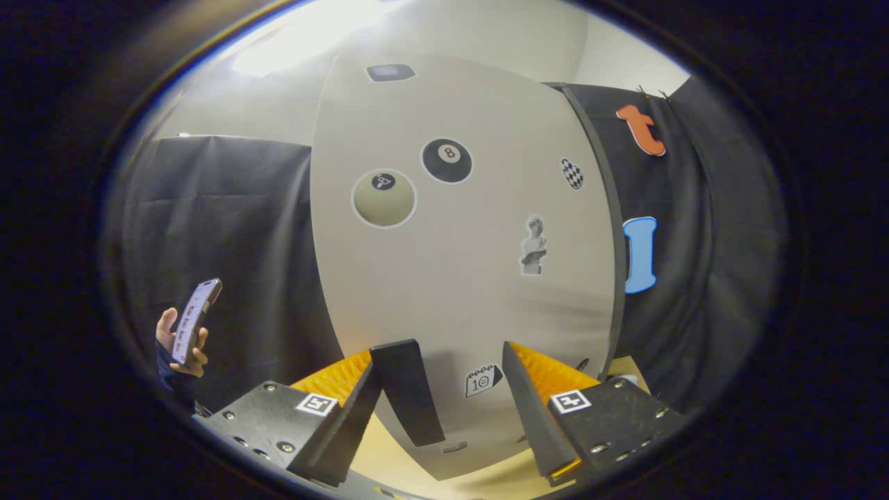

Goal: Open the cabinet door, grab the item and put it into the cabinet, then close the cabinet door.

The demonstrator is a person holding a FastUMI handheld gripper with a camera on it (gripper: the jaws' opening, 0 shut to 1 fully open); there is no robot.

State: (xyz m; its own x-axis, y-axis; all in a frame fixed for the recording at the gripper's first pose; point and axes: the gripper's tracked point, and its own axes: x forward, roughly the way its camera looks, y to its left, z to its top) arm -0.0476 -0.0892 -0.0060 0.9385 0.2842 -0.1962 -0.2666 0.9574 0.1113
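Cabinet door (458,278) stands just ahead of the gripper (455,389) and looks closed, with stickers on its front. Fingers are spread apart and hold nothing. I cannot see the item to grab. Far left, a hand (182,344) holds a phone (196,319). Opening, loading and closing all seem left to do.

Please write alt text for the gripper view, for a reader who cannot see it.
The open gripper faces a pale cabinet door covered with stickers, a dark handle just ahead between its fingers. Off to one side, a hand holds up a phone.
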